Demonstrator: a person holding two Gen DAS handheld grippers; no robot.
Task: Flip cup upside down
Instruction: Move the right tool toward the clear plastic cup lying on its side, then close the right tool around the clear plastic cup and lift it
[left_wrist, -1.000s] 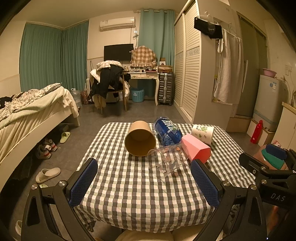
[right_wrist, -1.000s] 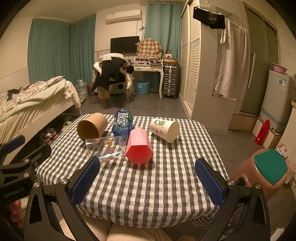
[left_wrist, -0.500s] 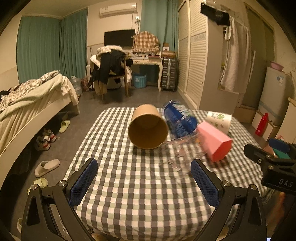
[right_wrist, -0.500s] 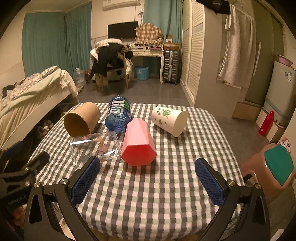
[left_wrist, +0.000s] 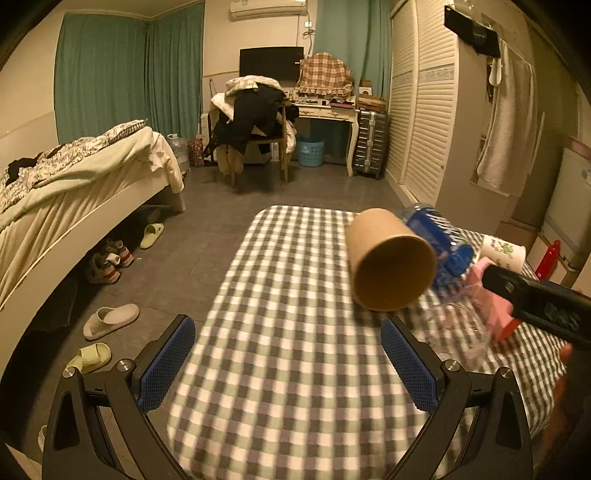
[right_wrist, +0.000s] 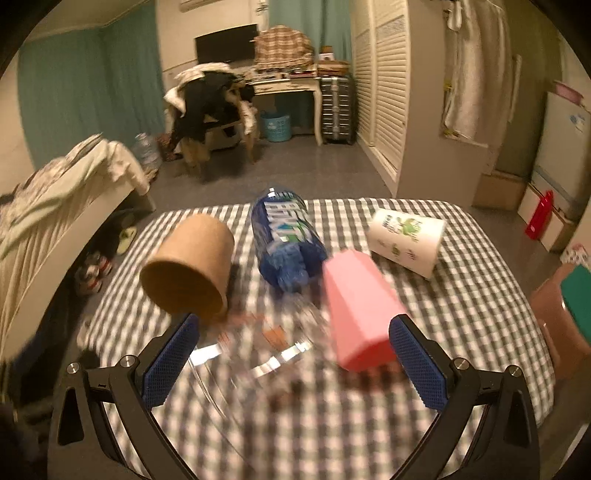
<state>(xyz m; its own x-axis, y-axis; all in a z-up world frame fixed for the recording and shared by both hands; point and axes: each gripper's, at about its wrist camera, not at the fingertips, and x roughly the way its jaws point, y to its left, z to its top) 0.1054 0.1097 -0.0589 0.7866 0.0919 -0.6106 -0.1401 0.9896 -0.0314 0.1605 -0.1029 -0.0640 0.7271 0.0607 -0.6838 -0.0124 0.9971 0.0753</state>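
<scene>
Several cups lie on their sides on the checked table (left_wrist: 288, 332): a brown paper cup (left_wrist: 388, 264) (right_wrist: 190, 264), a blue cup (right_wrist: 284, 240), a pink faceted cup (right_wrist: 356, 312), a white printed cup (right_wrist: 406, 240) and a clear glass cup (right_wrist: 258, 343), which is blurred. My left gripper (left_wrist: 288, 362) is open and empty over the table's left part, with the brown cup ahead to its right. My right gripper (right_wrist: 291, 358) is open, with the clear cup lying between its fingers and the pink cup by the right finger. The right gripper's body (left_wrist: 535, 299) shows in the left wrist view.
A bed (left_wrist: 74, 192) stands to the left with shoes and slippers (left_wrist: 110, 321) on the floor beside it. A chair piled with clothes (left_wrist: 251, 122) and a desk stand at the back. A wardrobe (left_wrist: 424, 110) lines the right wall. A brown stool with a green top (right_wrist: 569, 306) stands right of the table.
Both grippers have moved forward and lower toward the cups. The left one has swung left, the right one has closed in around the clear cup. Both remain open.
</scene>
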